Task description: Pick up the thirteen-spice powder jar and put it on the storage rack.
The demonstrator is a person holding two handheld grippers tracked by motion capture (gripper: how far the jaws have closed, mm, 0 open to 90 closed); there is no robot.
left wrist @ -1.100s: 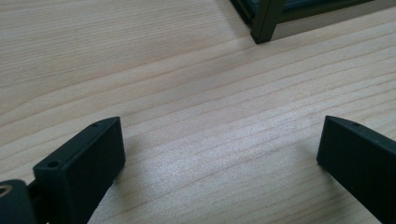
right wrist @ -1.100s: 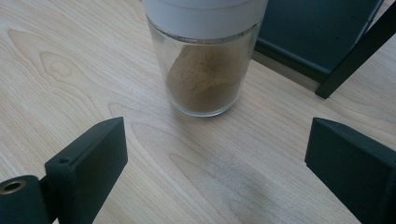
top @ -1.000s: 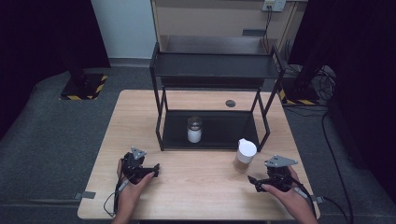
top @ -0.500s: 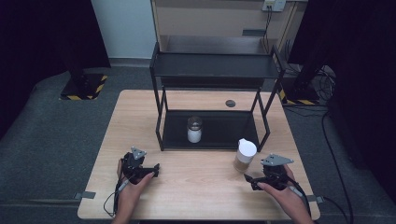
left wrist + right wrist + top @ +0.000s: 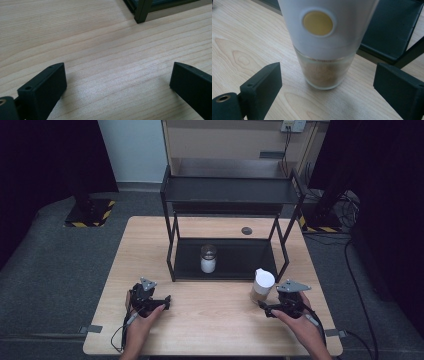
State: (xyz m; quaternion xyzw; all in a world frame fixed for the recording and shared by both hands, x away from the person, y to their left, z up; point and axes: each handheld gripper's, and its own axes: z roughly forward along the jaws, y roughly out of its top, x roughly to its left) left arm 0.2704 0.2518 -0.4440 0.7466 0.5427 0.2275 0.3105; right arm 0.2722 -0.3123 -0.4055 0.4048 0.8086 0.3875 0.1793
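Observation:
A jar with a white cap (image 5: 262, 285) and brown powder in its glass base stands on the wooden table (image 5: 220, 330), just in front of the black rack's (image 5: 230, 190) right front leg. My right gripper (image 5: 263, 306) sits right in front of it; its jaws have just been closing but still stand apart. In the right gripper view the jar (image 5: 324, 50) is centred just ahead of the gripper (image 5: 327, 75), and neither pad touches it. My left gripper (image 5: 166, 301) rests at the front left, open over bare wood (image 5: 117, 75). A glass jar with white contents (image 5: 208, 259) stands on the rack's lower shelf.
The two-tier rack takes up the middle and back of the table. A small dark disc (image 5: 246, 230) lies behind it. One rack leg (image 5: 141, 11) stands ahead of the left gripper. Cables trail from both grippers over the table's front edge.
My right gripper has edged a little toward the white-capped jar. The left hand and both jars have stayed where they were.

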